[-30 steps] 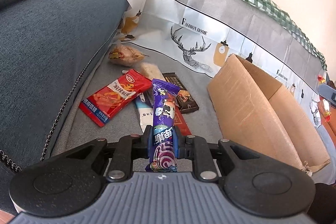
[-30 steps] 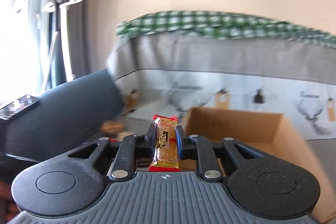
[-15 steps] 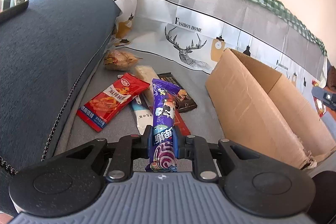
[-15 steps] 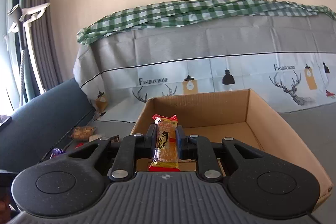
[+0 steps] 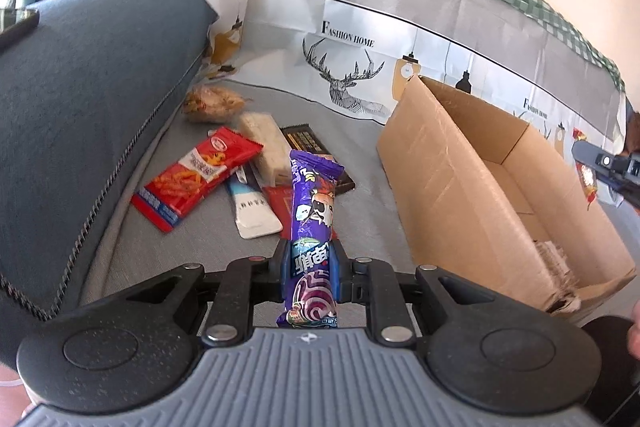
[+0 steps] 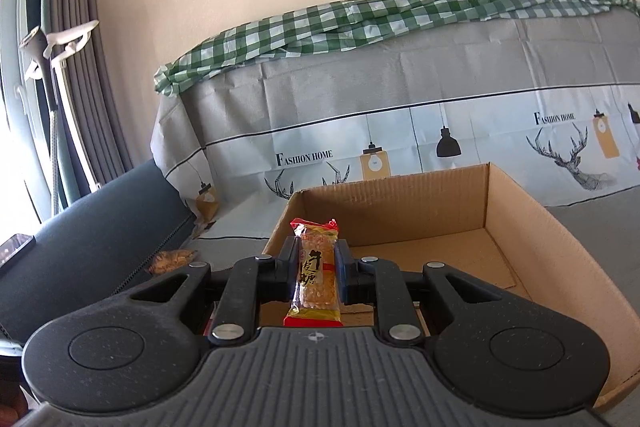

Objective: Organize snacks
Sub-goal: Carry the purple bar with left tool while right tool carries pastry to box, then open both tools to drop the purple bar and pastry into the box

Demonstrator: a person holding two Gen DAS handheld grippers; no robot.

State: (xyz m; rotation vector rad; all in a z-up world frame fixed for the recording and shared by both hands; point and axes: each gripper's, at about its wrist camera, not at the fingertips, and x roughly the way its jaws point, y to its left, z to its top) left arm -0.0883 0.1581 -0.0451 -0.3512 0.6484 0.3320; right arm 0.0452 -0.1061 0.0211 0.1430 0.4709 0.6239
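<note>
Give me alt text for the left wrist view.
The left gripper is shut on a purple snack packet, above a grey sofa seat scattered with snacks, including a red packet. An open cardboard box sits to the right.

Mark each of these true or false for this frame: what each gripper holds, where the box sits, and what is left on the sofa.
1. The left gripper is shut on a purple packet. True.
2. The right gripper is open and holds nothing. False: it is shut on a yellow candy.
3. The yellow candy is held over the cardboard box. True, by the right wrist view.
4. The red packet lies inside the box. False: it lies on the sofa seat, left of the box, among other snacks.
5. The box is full of snacks. False: the part of its floor that shows is bare.
</note>
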